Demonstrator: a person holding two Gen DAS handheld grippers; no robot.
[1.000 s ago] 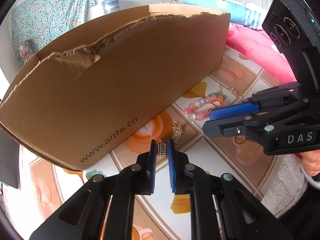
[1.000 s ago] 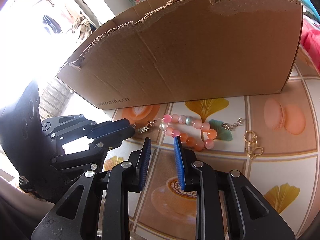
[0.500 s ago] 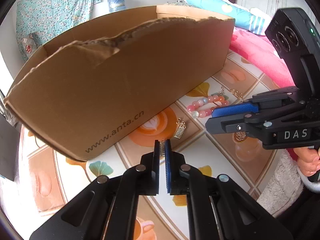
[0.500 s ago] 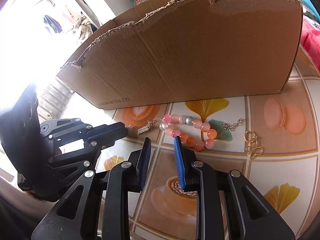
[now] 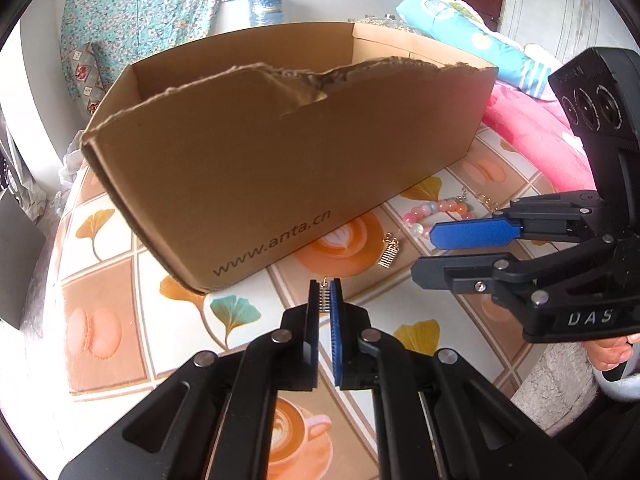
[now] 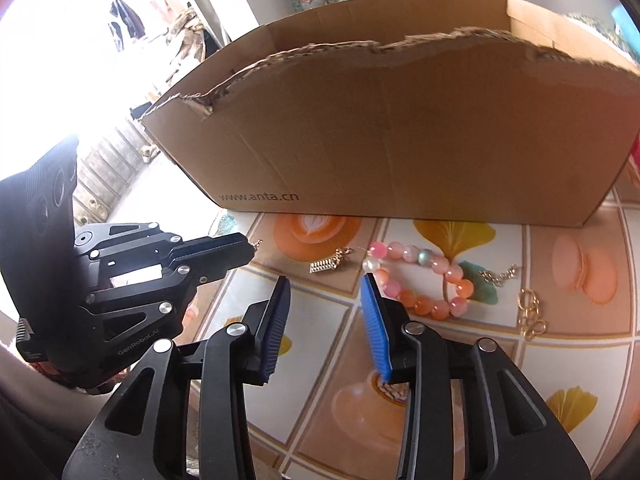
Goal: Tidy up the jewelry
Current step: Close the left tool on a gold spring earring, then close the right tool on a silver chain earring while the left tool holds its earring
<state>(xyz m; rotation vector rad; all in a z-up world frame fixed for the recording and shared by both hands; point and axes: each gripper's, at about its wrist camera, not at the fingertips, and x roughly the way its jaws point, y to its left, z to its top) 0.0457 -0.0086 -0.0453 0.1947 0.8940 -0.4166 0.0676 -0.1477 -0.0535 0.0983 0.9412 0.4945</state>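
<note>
The left hand-held gripper (image 5: pixel 325 296) pinches a gold earring (image 5: pixel 324 300), bound for the cardboard box (image 5: pixel 280 168); the right hand-held gripper (image 6: pixel 326 300) has just been opening, empty, before the box.

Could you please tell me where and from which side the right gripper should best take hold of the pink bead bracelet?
Probably from above, across one strand of the bead bracelet. It lies flat as an open loop on the tablecloth, so one finger can drop inside the ring and one outside, pinching the near beads by the right gripper.
</note>
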